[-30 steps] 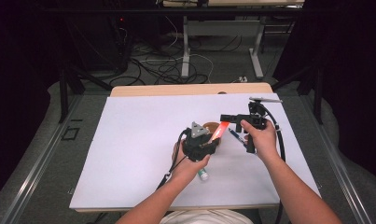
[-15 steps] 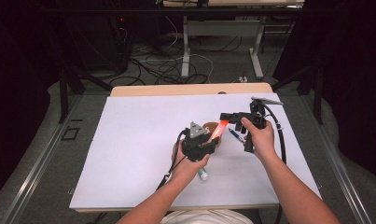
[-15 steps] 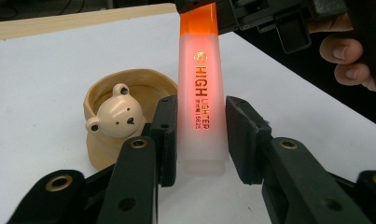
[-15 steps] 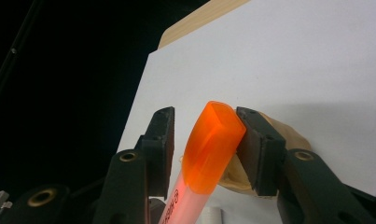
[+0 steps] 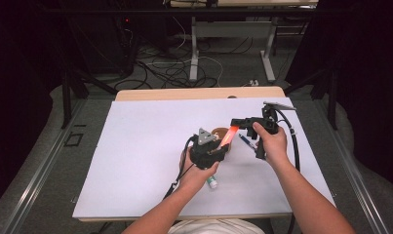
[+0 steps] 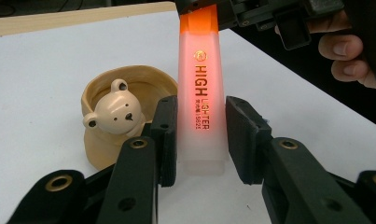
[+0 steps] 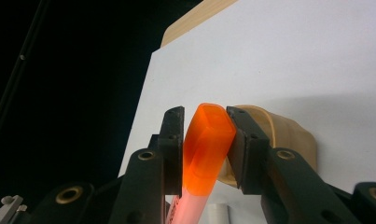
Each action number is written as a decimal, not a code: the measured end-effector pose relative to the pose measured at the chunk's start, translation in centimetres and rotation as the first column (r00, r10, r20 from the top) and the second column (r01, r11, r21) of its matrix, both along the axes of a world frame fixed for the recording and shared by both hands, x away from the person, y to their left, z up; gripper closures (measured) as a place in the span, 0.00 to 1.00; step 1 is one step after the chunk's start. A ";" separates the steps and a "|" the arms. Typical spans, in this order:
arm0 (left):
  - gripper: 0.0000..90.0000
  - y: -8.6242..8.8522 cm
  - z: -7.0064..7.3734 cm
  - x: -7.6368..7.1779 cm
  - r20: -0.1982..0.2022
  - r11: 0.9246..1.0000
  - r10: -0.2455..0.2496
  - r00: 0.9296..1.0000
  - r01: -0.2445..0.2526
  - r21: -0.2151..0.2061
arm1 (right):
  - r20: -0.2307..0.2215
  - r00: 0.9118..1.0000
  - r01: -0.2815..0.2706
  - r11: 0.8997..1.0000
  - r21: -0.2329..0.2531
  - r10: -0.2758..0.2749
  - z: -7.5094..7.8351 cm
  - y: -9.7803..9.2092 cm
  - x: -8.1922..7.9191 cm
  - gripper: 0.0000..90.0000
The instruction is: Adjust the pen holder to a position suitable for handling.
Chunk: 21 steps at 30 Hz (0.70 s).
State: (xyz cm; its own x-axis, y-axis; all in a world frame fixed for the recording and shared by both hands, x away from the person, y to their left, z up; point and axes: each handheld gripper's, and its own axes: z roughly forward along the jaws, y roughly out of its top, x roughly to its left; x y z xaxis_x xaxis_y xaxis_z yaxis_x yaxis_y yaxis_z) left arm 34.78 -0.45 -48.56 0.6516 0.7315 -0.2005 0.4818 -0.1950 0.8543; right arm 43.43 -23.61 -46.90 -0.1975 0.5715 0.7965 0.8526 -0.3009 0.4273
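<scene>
Right gripper [image 5: 236, 122] raised slightly, clamping glossy orange highlighter [image 6: 200, 98] cap

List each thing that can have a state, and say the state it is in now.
highlighter: capped, held off the table by its orange cap
orange cap: on, clamped in the right gripper
left gripper: open, jaws either side of the highlighter body, a gap on one side
bear holder: upright on the table, nothing in it besides its bear figure
</scene>
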 end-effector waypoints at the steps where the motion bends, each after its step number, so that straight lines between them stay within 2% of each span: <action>1: 0.73 0.0 0.0 0.0 -0.001 1.000 0.001 1.000 -0.001 -0.002 | -0.004 1.000 0.002 1.000 0.004 -0.002 0.0 0.0 0.0 0.77; 7: 0.73 0.0 0.1 0.0 -0.010 1.000 -0.001 1.000 0.001 -0.010 | -0.001 1.000 -0.001 1.000 0.014 0.001 0.1 0.0 0.0 0.77; 12: 0.73 0.0 0.1 -0.1 -0.010 1.000 0.000 1.000 0.000 -0.008 | -0.010 1.000 0.002 0.999 0.037 -0.002 0.2 0.0 0.0 0.79; 13: 0.73 0.0 0.0 0.0 -0.002 1.000 -0.003 1.000 0.003 -0.005 | 0.004 1.000 -0.002 0.999 0.037 0.002 0.2 -0.1 0.0 0.80; 15: 0.73 0.0 0.1 0.0 -0.005 1.000 -0.010 1.000 0.010 -0.001 | -0.001 1.000 0.005 0.999 0.046 -0.005 0.3 0.0 0.0 0.81; 19: 0.73 -0.1 0.1 -0.1 0.002 1.000 -0.005 1.000 0.005 -0.011 | -0.008 1.000 -0.005 0.997 0.079 0.006 0.6 -0.1 -0.1 0.83; 21: 0.73 0.0 0.2 -0.1 -0.001 1.000 -0.008 1.000 0.008 -0.012 | 0.000 1.000 -0.020 0.997 0.074 0.020 0.7 -0.1 -0.2 0.83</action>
State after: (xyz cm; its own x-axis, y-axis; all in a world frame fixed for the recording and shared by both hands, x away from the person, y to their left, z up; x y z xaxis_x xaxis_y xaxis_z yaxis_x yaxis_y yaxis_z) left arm 34.72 -0.48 -48.36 0.6570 0.7242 -0.2096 0.4812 -0.1887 0.8561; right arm 43.28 -23.76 -46.19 -0.2074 0.5071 0.8365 0.8593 -0.3142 0.4036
